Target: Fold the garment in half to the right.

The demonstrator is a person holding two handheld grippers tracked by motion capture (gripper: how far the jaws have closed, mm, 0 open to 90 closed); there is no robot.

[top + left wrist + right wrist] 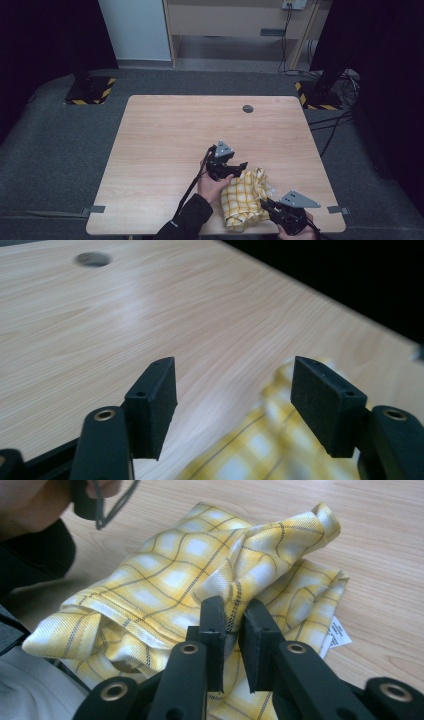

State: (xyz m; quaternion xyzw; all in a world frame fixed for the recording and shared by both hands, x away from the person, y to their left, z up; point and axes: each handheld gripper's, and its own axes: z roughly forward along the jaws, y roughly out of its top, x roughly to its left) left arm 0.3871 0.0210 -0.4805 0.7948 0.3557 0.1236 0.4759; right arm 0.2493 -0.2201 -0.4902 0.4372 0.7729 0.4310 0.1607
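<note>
Two tools at the checked cloth (245,197): right tool (234,617) pinches a fold, left tool (232,390) stands released beside it, so pulling may slip the thin grip.

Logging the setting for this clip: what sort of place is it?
Probably an indoor recording or lab space: a bare wooden table on grey carpet, dark curtains at the sides, and stand bases with hazard-striped tape and cables behind it.

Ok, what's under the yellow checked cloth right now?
The yellow checked cloth lies crumpled on the bare wooden table. A white label pokes out at its edge. The right claw pinches a fold. Whatever sits inside the folds is covered.
</note>
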